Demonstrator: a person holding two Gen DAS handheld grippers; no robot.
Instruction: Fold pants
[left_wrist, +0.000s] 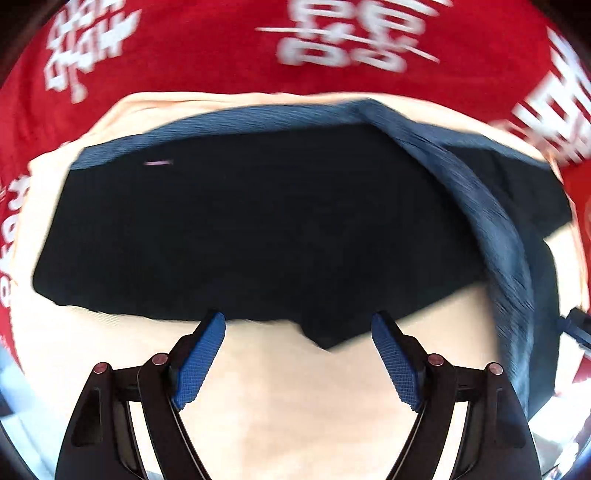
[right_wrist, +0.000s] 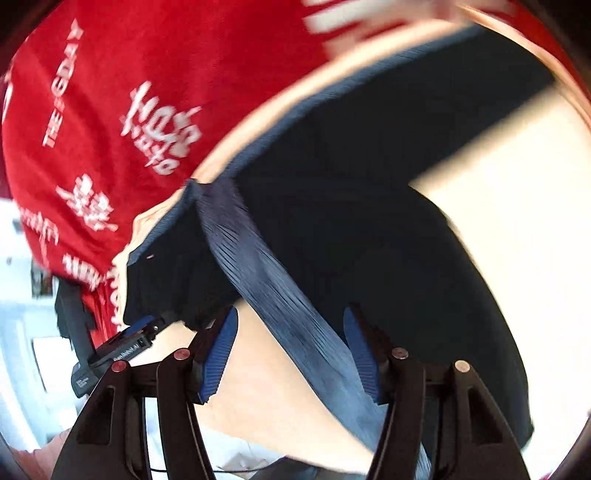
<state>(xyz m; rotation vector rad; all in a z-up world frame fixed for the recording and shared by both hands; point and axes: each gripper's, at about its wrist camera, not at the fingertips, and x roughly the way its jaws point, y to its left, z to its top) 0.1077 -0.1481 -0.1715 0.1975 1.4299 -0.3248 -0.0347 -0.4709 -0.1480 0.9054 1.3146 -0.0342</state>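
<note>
The dark navy pants lie spread on a pale peach surface, with a ribbed blue waistband running down their right side. My left gripper is open at the near edge of the fabric, holding nothing. In the right wrist view the pants fill the middle and the ribbed waistband runs diagonally between my fingers. My right gripper is open around that band. The left gripper also shows in the right wrist view, at the pants' left edge.
A red cloth with white lettering lies beyond the peach surface; it also shows in the right wrist view. A bright white area lies past the left edge. Both views are motion-blurred.
</note>
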